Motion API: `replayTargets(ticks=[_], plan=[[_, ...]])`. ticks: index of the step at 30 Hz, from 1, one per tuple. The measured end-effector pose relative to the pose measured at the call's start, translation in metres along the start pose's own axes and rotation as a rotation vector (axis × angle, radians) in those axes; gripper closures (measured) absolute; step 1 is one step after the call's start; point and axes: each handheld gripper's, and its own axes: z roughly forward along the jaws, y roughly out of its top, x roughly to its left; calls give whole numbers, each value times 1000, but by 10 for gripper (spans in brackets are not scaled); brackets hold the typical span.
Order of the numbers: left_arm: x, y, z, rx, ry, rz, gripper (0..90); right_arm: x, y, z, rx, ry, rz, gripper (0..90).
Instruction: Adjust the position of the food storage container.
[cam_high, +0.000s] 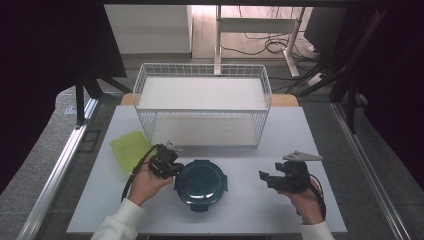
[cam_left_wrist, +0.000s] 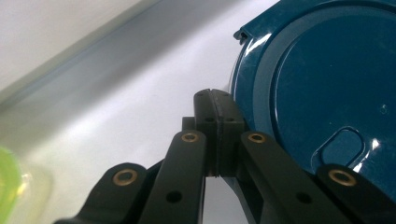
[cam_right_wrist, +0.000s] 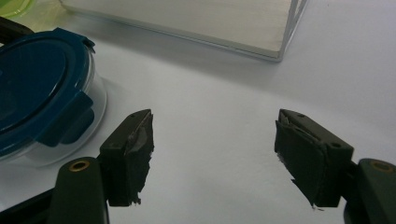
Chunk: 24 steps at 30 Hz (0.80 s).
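A round container with a dark blue clip lid sits on the white table near its front edge. My left gripper is shut, its pads pressed together with nothing between them, and its tip lies against the lid's left rim. In the left gripper view my left gripper rests beside the blue lid. My right gripper hovers to the right of the container, apart from it. In the right gripper view my right gripper stands open over bare table, and the container lies to its left.
A white wire basket stands at the back of the table. A lime-green lid lies flat at the left, behind my left hand. Table edges run close at the front, left and right.
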Motion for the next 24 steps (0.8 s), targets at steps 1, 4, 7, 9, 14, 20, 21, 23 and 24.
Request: replayTargets(ticks=[1, 4, 7, 9, 14, 20, 21, 23, 24], plan=[[-2, 0, 0, 2, -3, 2, 900, 0, 0, 0, -1, -2, 1, 280], [-6, 0, 2, -20, -12, -10, 900, 0, 0, -1, -7, -6, -4, 292], [-8, 1, 2, -17, -20, -5, 900, 2, 1, -4, -23, -6, -8, 293], [-8, 0, 3, -22, -28, -6, 900, 3, 1, -4, -26, -5, -8, 293], [-4, -4, -3, -84, -7, 31, 900, 4, 1, -4, -27, 5, -7, 288], [14, -28, -31, -204, -58, -86, 900, 6, 1, -6, -56, 45, -30, 269], [16, -37, -39, -214, -59, -111, 886, 7, 3, -6, -69, 53, -34, 268], [17, -41, -43, -223, -52, -117, 850, 7, 4, -6, -76, 58, -39, 268], [17, -46, -46, -232, -43, -126, 811, 8, 6, -6, -84, 64, -46, 267]])
